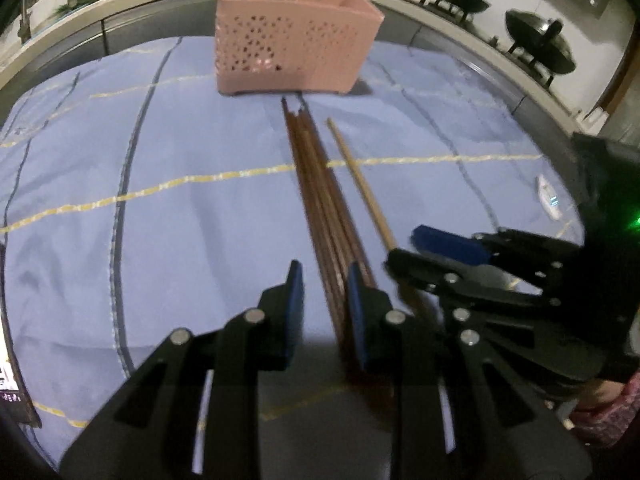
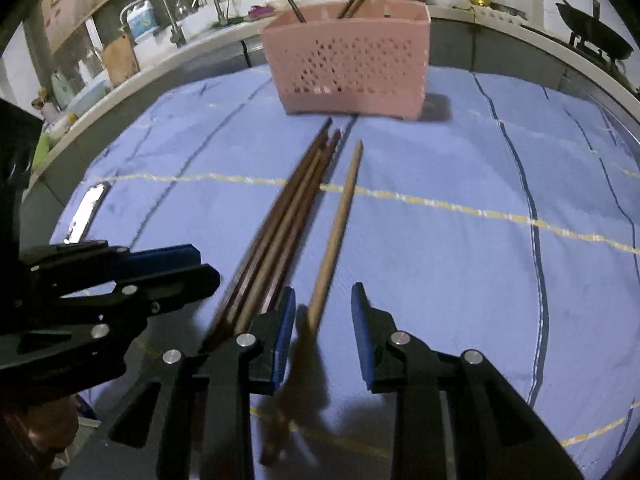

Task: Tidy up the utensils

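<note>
- Left gripper – fingers spread, low over the blue cloth, with the near ends of the dark chopsticks by its right finger.
- Right gripper also spread – the light chopstick lies between its fingers, ungripped.
- Pink holder stands upright beyond the chopsticks' tips, utensils already inside.

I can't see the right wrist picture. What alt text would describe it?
An open right gripper straddles a single pale chopstick lying on a blue cloth, beside a bundle of dark chopsticks. A pink perforated utensil holder stands beyond with utensils in it, and the left gripper enters from the left.
</note>
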Available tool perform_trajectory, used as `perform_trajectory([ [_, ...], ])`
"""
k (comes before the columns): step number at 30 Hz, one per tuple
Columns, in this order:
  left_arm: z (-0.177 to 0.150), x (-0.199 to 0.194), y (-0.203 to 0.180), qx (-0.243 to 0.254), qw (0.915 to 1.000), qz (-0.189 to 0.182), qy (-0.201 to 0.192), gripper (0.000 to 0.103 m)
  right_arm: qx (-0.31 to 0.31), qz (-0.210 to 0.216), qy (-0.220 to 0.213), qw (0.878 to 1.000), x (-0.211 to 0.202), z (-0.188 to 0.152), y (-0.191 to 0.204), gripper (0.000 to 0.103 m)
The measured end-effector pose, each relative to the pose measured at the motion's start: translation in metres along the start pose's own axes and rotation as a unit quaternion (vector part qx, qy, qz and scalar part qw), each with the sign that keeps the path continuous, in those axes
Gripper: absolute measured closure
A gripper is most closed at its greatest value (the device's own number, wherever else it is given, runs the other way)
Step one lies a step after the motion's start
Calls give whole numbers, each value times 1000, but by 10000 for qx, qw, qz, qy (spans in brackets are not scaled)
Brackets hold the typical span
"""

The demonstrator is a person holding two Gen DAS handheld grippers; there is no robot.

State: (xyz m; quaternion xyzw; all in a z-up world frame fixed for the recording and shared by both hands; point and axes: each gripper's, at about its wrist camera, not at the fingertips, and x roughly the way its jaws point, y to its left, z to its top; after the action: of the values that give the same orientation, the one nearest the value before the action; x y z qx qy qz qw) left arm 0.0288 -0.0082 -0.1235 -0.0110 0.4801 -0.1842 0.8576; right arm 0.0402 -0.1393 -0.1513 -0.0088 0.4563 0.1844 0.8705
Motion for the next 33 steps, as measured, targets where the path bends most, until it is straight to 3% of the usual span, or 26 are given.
perform_trajectory([
  [3, -2, 12, -2, 76, 9994, 294, 149, 81, -165, -117, -35, 9998, 3, -5, 4, 74],
  [8, 1, 18, -8, 254, 9980, 564, 101, 81, -316, -378, -125, 9987, 2, -6, -3, 74],
  [12, 6, 27, -18, 481, 9937, 1011, -6, 81, -248, -438, -153, 9986, 1, -5, -11, 74],
  [14, 10, 30, -20, 513, 9929, 1071, -52, 83, -290, -473, -172, 9983, 2, -4, -10, 74],
  [16, 13, 31, -18, 473, 9938, 1007, -60, 96, -326, -448, -209, 9982, 3, -2, -11, 74],
  [19, 11, 28, -12, 470, 9934, 1045, -32, 98, -295, -409, -231, 9985, 2, -1, -22, 95],
  [23, -8, 12, 2, 502, 9935, 1022, 15, 97, -76, -366, -133, 9992, -6, -5, -45, 96],
  [26, -21, 3, 9, 567, 9936, 979, 69, 94, -128, -270, -13, 9996, -14, -13, -55, 96],
  [28, -19, 5, 9, 607, 9930, 1004, 107, 79, -185, -219, 87, 9996, -15, -13, -57, 95],
  [31, -4, 15, 6, 699, 9911, 1127, 132, 71, -157, -191, 218, 9995, -8, 2, -58, 95],
  [33, 9, 22, 4, 779, 9904, 1137, 137, 70, -122, -156, 260, 9995, 0, 15, -56, 95],
])
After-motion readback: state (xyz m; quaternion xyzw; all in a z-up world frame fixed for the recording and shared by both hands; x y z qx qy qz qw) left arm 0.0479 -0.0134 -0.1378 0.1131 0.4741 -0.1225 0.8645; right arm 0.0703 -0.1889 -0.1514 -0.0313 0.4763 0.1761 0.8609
